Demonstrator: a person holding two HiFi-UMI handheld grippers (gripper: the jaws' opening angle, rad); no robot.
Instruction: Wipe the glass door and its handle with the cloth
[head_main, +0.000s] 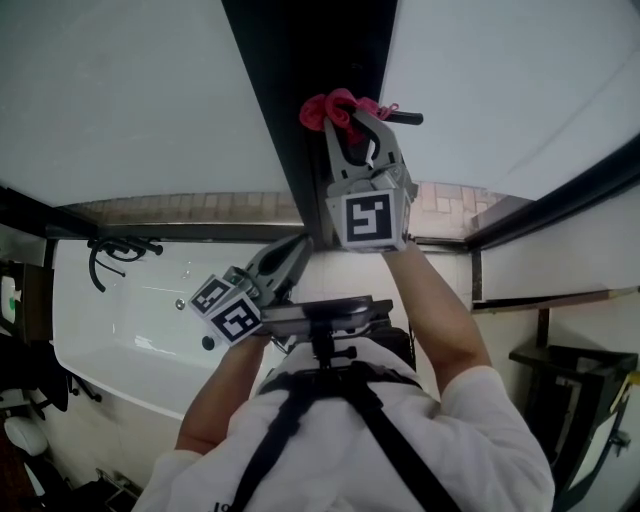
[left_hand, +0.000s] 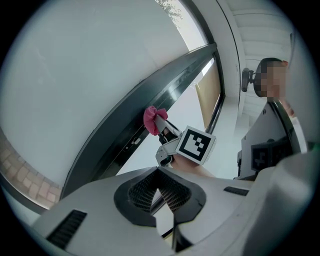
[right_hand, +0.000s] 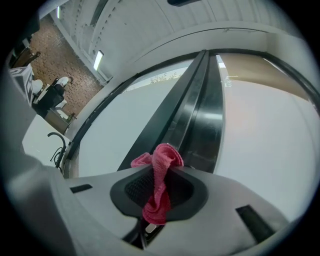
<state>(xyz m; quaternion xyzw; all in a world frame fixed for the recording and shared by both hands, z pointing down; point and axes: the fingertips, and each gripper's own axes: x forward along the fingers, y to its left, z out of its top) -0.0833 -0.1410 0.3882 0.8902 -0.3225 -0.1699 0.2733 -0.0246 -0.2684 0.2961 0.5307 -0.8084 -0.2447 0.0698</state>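
Sticking out of the right gripper (head_main: 362, 118) in the upper centre of the head view, a crumpled pink knitted cloth (head_main: 335, 108) is sitting at the right edge of a black vertical door frame bar (head_main: 290, 70). Whether the cloth is actually touching the bar is not clear. In the right gripper view the jaws are clamping the cloth (right_hand: 159, 186) between their dark pads, with one end of it bunching above them and the other hanging below. The bar (right_hand: 192, 115) is running away toward the top of that frame. Pale panes of the frosted glass door (head_main: 130, 90) are filling the frame on both sides of the bar.

Lower down, left of centre in the head view, the left gripper (head_main: 300, 245) is pointing up toward the bar. Its jaws are drawn together at the tips with nothing between them. A white bathtub (head_main: 130, 335) is lying at the lower left, with a black tap fixture (head_main: 115, 250) at its upper edge.
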